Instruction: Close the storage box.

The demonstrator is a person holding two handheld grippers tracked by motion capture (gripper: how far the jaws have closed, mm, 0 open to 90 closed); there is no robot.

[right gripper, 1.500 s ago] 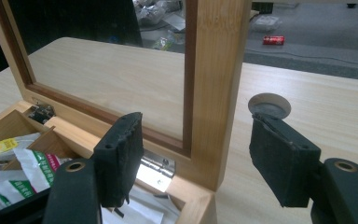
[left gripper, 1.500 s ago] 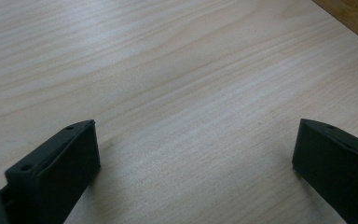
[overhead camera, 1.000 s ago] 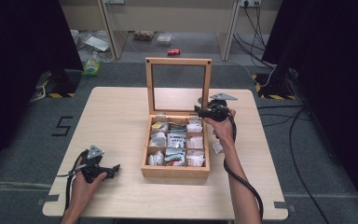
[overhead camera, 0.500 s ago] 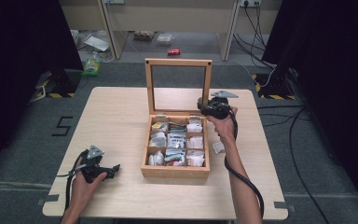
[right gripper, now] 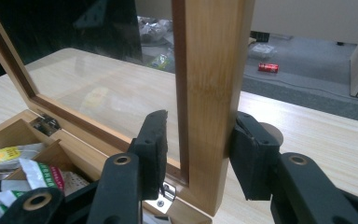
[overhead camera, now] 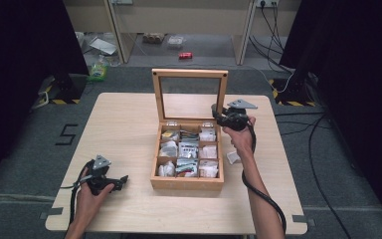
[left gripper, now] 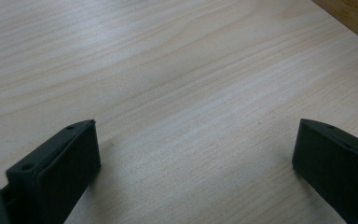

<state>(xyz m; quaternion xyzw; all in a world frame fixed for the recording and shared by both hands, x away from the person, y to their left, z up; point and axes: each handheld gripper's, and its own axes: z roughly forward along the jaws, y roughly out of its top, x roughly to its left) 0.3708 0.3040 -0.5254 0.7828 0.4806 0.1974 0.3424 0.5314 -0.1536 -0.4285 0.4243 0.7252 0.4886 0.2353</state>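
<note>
I am closing the right gripper on the right-hand upright of the glass-paned bamboo lid, which is standing open and upright at the back of the compartmented bamboo tea box in the middle of the pale wooden table. The jaws have just been narrowing with the wooden frame between them: one pad is lying against the outer edge of the upright, while on the glass side I cannot tell whether the other pad is touching yet. Done well, I judge that this step is calling for a square hold on wood alone, low on the frame near the small metal hinge, with neither pad riding onto the glass; the lid should then be swung about its hinges in a slow arc rather than pushed flat, so that the box is not sliding and the white sachets are staying in their compartments. The left gripper is resting with jaws wide and empty over bare table at the near left, well apart from the box.
</note>
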